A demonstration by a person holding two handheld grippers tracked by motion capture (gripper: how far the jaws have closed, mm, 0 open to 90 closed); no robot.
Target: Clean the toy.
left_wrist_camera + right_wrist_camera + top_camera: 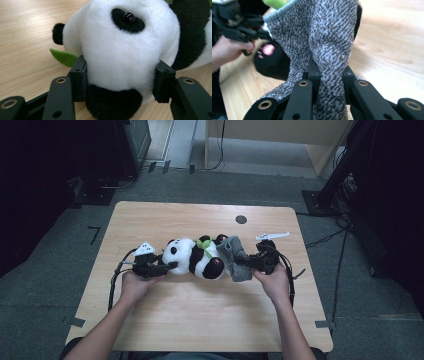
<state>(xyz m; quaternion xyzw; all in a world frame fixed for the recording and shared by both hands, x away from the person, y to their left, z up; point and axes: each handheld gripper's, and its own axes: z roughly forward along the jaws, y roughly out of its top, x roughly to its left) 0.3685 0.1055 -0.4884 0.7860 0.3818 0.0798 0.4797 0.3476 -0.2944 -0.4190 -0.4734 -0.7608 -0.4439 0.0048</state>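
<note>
While clamped on the panda plush (120,50) at its white head, left gripper (159,268) low at the table's (200,320) near left. Right gripper (254,262) pinched tight on the grey knitted sock (324,37), a fold bunched between its jaws. Plush lying sideways at table centre, sock at its right end, over the black feet. Farther back, a dark round hole (241,219) in the tabletop.

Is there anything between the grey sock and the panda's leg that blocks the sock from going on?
Nothing visible blocks it. The grey sock, pinched by the right gripper, already lies against the plush panda, which the left gripper holds by the head.
</note>
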